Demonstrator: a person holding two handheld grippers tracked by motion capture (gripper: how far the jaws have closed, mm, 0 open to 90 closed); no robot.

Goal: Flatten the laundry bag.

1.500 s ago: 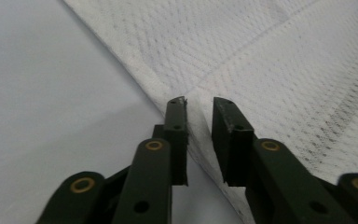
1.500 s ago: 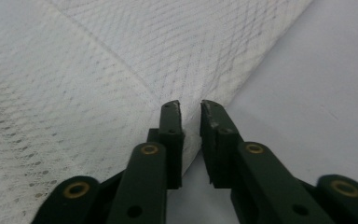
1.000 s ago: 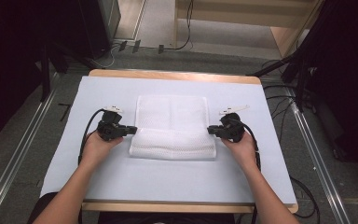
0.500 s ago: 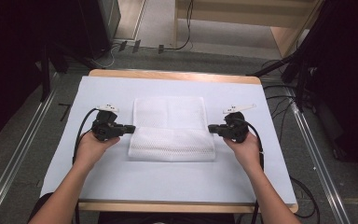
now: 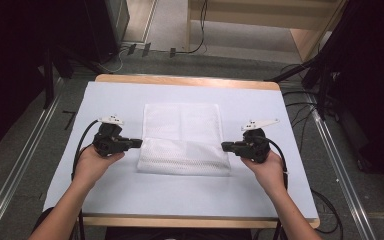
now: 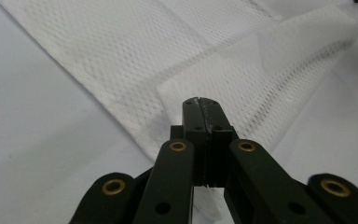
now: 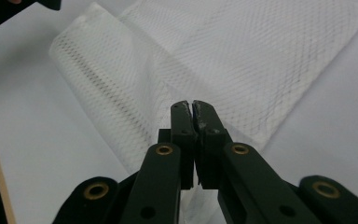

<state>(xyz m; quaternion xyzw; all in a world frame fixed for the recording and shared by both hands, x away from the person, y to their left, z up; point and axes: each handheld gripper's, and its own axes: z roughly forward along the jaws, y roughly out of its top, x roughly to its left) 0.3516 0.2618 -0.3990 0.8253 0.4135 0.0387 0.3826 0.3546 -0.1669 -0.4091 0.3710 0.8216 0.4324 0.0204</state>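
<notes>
Along the left hand-held gripper [image 6: 203,103], mesh cloth [image 6: 177,60] weave shows.

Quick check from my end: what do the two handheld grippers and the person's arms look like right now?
Both are black two-jaw tools. The left gripper and right gripper each carry a pale three-cornered plate on top and trail a black cable. In the gripper views the flat black fingers hang on black link bars with brass-coloured pivot rings. The forearms are bare; no sleeves or gloves show.
</notes>
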